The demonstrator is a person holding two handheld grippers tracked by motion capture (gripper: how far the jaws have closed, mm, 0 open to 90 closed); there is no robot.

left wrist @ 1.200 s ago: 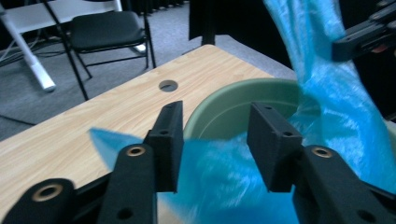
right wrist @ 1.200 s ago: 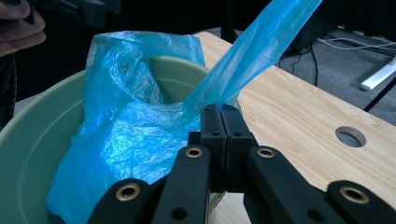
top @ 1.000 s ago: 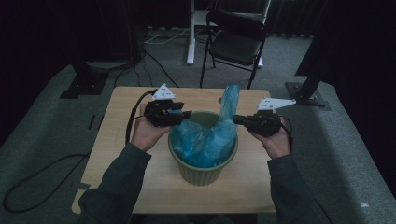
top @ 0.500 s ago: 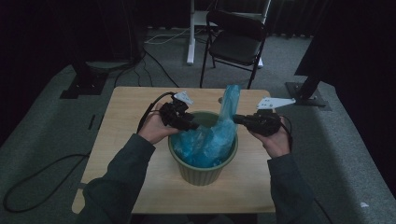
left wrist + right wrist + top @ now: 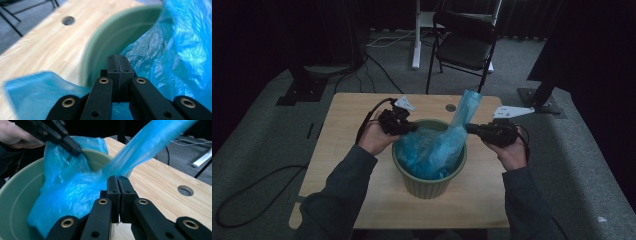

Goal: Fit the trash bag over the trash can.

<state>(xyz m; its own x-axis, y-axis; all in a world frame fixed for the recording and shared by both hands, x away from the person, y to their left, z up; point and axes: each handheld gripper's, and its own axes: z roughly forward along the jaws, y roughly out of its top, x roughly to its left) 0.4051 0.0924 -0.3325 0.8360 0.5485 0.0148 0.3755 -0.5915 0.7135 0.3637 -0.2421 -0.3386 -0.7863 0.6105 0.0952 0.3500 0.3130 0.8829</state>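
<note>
Bag: we see a blue plastic bag [image 5: 432, 150] sitting inside a green bucket [image 5: 428, 182], most of it bunched within the bucket, one strip rising up past the far right of the rim.
Bucket: it stands on the wooden table [image 5: 347, 125], near the middle, between the two hands.
Left gripper [image 5: 409, 127]: at the bucket's left rim. Its jaws have just been closing and now stand pressed together; in the left gripper view [image 5: 117, 67] blue film lies under and beside the jaws, and in the right gripper view the tips [image 5: 75, 148] pinch the bag's edge at the rim. We read it as clamped on the bag.
Right gripper [image 5: 469, 129]: at the bucket's right rim, jaws squeezed together. In the right gripper view [image 5: 117, 186] the raised strip of bag comes out from right at the jaw tips, so we take it as pinching that strip.
Hands: the left hand [image 5: 374, 137] and right hand [image 5: 511, 150] each wrap a gripper body, sleeves entering from the bottom edge.
Background: a black folding chair [image 5: 464, 45] stands on the floor beyond the table.
</note>
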